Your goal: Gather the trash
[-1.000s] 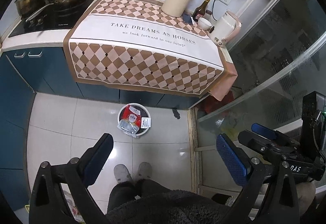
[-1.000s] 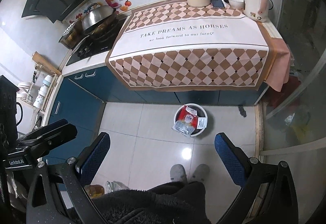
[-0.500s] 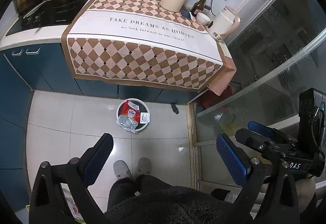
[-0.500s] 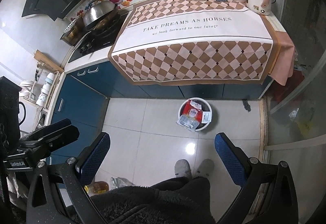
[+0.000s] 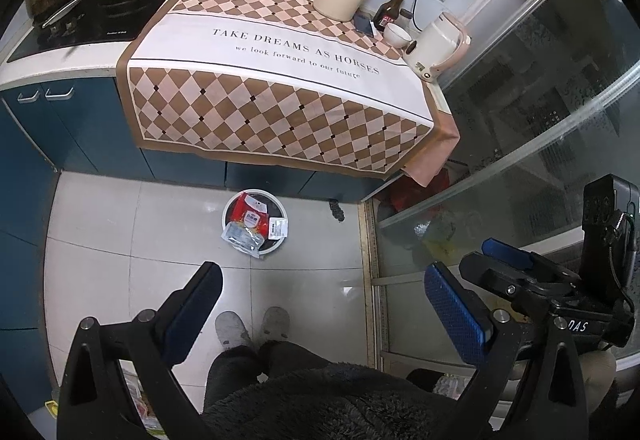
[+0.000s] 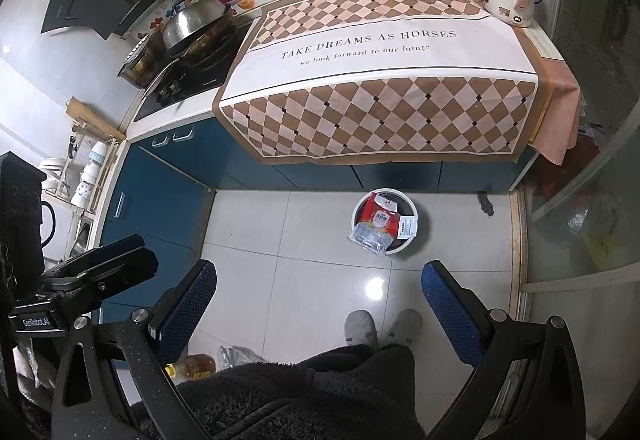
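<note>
Both grippers are held high above the tiled floor (image 6: 304,240), empty. The left gripper (image 5: 320,304) and right gripper (image 6: 316,300) each have their blue-padded fingers (image 6: 188,304) spread wide. The trash sits in a small white bin (image 6: 420,236) by the blue cabinets (image 6: 168,183): a red packet (image 6: 380,217), a white label (image 6: 406,227), and a clear wrapper (image 6: 370,238) draped over the rim. Risk: the overhanging wrapper may slide onto the floor if the bin is nudged. The checked cloth (image 6: 380,115) on the desk hangs near the bin and could snag a gripper on approach.
</note>
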Available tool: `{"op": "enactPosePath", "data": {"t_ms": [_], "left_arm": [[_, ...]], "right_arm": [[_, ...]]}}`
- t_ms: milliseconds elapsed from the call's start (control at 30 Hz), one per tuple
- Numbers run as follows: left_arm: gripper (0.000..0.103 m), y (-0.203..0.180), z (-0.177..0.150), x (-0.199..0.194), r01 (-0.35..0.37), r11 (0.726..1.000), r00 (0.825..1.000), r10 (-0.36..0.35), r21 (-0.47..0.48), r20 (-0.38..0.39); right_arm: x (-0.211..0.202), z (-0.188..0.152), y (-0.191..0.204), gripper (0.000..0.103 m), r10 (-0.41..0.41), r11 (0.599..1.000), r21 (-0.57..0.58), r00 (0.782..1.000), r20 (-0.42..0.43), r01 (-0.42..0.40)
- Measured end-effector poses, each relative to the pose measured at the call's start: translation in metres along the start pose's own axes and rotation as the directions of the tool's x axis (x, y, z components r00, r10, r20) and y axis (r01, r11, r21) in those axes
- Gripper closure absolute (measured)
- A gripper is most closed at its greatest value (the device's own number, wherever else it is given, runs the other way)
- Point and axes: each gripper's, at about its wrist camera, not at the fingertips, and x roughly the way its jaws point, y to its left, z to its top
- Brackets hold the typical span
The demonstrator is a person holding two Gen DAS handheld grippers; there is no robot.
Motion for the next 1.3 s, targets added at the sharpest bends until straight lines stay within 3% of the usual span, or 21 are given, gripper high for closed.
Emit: {"op": "enactPosePath", "data": {"t_ms": [1300], "left_arm": [[0.000, -0.013, 0.004, 0.012, 0.032, 0.999, 0.999, -0.032, -0.010, -0.016]], "right_arm": [[0.002, -0.003, 0.005, 0.000, 0.019, 1.000, 0.025, 1.000, 0.001, -0.019]]}}
